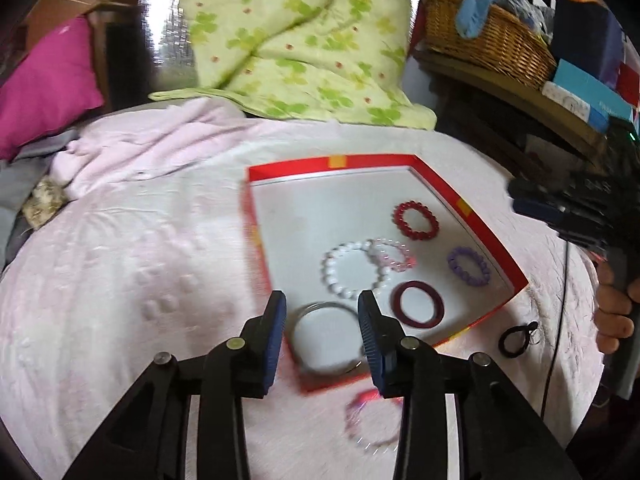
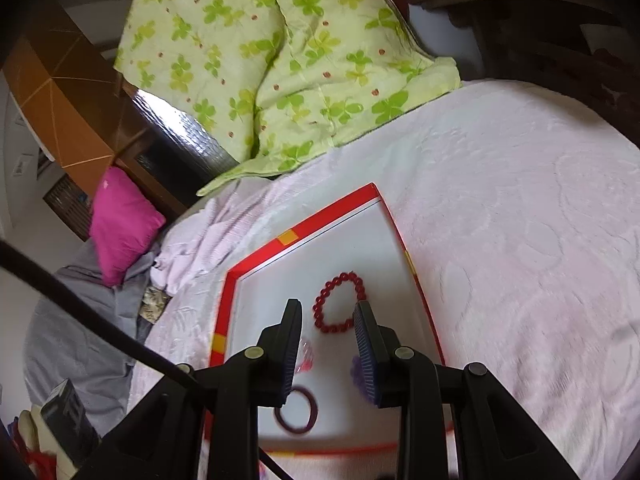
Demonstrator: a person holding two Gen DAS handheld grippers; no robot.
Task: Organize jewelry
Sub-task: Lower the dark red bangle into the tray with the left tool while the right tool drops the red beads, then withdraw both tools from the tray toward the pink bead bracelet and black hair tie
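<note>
Pink beaded bracelet (image 1: 370, 420) lies on the bed outside the red tray (image 1: 492, 236), just below the left gripper (image 1: 322, 336), nearer than the right gripper (image 2: 328, 344); both open, empty.

A home bedroom: pink bedspread (image 1: 168, 240), green clover quilt (image 1: 304, 36), magenta pillow (image 1: 48, 84)

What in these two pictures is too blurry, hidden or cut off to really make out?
- Left wrist view: the pink beaded bracelet on the bedspread in front of the red tray is smeared by motion blur.
- Left wrist view: the right gripper enters from the right edge; whether it is open is unclear.
- Right wrist view: the purple bracelet sits mostly behind a finger of that gripper.
- Right wrist view: the tray's near edge is blurred.
</note>
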